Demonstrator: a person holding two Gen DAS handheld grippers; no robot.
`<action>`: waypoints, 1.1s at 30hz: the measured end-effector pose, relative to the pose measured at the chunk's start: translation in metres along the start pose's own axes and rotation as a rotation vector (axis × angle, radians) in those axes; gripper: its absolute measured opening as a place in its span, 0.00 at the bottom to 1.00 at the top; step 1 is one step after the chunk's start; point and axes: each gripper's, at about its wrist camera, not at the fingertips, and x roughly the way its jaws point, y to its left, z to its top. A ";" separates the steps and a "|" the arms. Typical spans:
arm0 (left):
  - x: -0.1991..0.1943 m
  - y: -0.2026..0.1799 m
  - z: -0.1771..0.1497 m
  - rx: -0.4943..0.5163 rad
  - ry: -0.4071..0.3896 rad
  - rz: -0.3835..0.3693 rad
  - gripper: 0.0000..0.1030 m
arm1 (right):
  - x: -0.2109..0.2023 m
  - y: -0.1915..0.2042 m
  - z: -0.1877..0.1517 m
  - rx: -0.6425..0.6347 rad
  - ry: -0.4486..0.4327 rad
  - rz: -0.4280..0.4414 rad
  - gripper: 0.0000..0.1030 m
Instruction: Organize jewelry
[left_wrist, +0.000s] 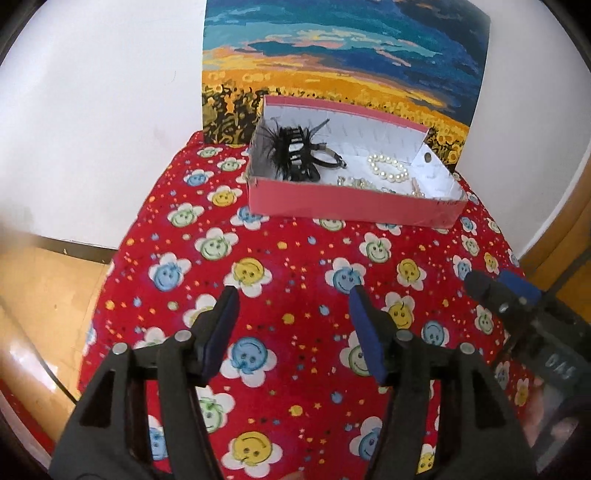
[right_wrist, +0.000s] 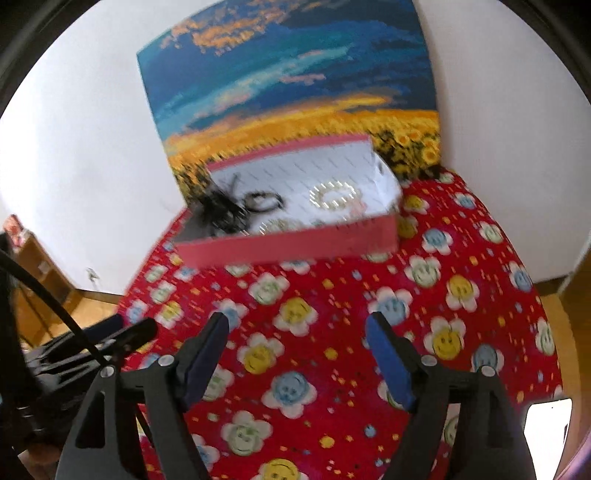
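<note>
The jaws of the left gripper stand apart with nothing between them, and the jaws of the right gripper stand even wider, also with nothing in them. Both hang over the red flower cloth on the table. The pink box sits ahead of them at the far edge of the table, close to the painting. Inside lie a black feather clip at the left end, a pearl bracelet toward the right end, and small shiny pieces by the near wall. A jaw could bump that near wall and push the light box. The shiny pieces look thin, so they could slip.
</note>
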 end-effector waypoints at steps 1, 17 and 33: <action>0.003 -0.001 -0.002 0.000 -0.002 0.005 0.55 | 0.002 -0.001 -0.003 0.001 0.003 -0.015 0.76; 0.055 -0.017 0.004 0.005 -0.010 0.090 0.62 | 0.047 -0.015 -0.009 0.005 0.042 -0.216 0.86; 0.063 -0.016 0.003 -0.010 0.022 0.110 0.62 | 0.058 -0.015 -0.011 0.007 0.089 -0.238 0.88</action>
